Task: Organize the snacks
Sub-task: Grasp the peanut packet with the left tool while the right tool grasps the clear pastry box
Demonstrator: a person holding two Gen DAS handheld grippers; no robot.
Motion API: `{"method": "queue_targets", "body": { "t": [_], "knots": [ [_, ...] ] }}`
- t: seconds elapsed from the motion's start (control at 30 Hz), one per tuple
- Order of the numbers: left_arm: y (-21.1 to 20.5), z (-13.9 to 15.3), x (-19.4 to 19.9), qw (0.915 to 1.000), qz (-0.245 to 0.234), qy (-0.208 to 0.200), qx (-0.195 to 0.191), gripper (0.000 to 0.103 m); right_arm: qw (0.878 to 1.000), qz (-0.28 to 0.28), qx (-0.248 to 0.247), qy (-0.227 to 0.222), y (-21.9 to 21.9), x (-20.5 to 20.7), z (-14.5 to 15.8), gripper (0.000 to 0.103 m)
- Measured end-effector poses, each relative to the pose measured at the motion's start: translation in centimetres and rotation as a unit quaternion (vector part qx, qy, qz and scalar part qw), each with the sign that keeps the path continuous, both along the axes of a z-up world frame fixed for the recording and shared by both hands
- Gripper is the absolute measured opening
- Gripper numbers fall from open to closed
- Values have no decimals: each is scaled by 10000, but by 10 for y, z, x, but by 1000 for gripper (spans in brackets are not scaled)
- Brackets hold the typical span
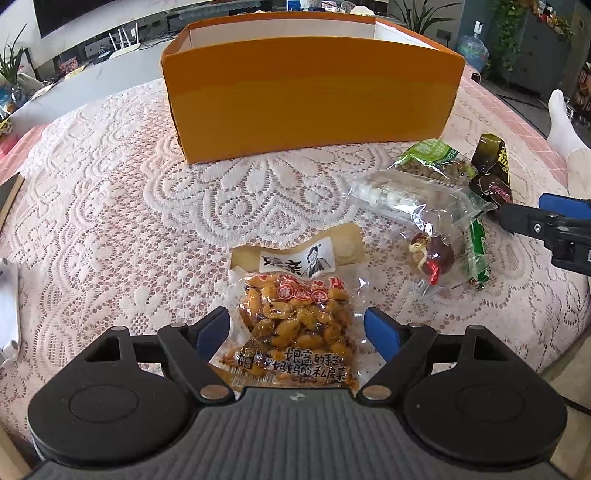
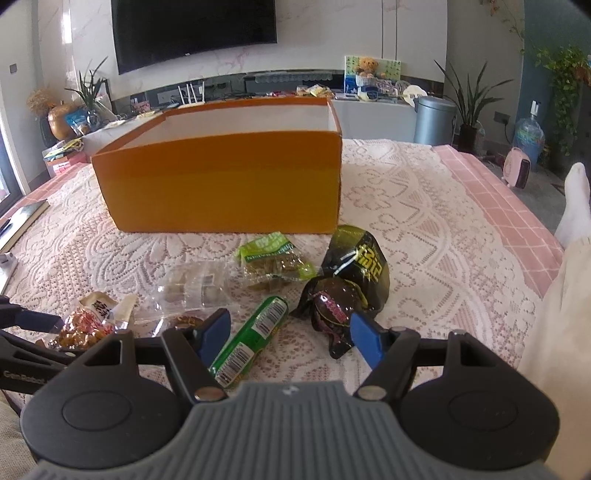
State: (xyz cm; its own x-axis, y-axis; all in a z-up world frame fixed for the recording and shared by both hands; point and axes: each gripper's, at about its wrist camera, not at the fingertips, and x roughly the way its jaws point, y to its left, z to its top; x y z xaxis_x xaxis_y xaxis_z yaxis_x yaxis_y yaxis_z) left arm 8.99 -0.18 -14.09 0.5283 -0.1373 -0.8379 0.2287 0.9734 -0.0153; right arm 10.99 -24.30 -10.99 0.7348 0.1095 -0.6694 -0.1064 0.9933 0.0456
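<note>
**Snacks scattered before an orange box, both grippers spread wide**

Pink lace covers the tabletop (image 1: 110, 206), and beyond it the room shows a wall-mounted television (image 2: 194, 31), potted plants and a grey bin (image 2: 434, 120). An open orange box (image 1: 310, 99) with a white interior stands at the far middle of the cloth, and the snacks lie loose in front of it.

From the left wrist view, the left gripper (image 1: 295, 328) is held low and level, pointing toward the box, its blue-padded fingers spread wide on either side of a clear peanut packet (image 1: 295, 325) — the pads (image 1: 212, 332) stand just beside the packet's edges without pinching it. The packet lies flat on the lace, its beige header end toward the box.

The right gripper (image 2: 290, 332) sits low over the right-hand cluster, also spread wide and holding nothing. Between its fingers lie a green stick-shaped snack (image 2: 251, 341), angled toward the left finger, and a dark wrapped sweet (image 2: 332, 310) near the right finger. Just behind the sweet rests a black packet with yellow lettering (image 2: 364, 269); a green-labelled pouch (image 2: 275, 264) and a clear bag (image 2: 192, 286) lie further left, closer to the box. In the left view the right gripper's dark fingers enter from the right edge, tips beside the dark sweet.
</note>
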Motion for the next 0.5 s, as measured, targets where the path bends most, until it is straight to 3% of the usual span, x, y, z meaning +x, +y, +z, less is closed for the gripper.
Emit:
{"method": "queue_targets", "body": {
  "t": [0.2, 0.5],
  "knots": [
    [-1, -1, 0, 10000, -16, -41, -80, 86, 9996, 211, 14, -176, 7, -1, 3, 70],
    [5, 6, -1, 9995, 114, -150, -242, 83, 9974, 637, 196, -285, 24, 1, 9, 70]
  ]
}}
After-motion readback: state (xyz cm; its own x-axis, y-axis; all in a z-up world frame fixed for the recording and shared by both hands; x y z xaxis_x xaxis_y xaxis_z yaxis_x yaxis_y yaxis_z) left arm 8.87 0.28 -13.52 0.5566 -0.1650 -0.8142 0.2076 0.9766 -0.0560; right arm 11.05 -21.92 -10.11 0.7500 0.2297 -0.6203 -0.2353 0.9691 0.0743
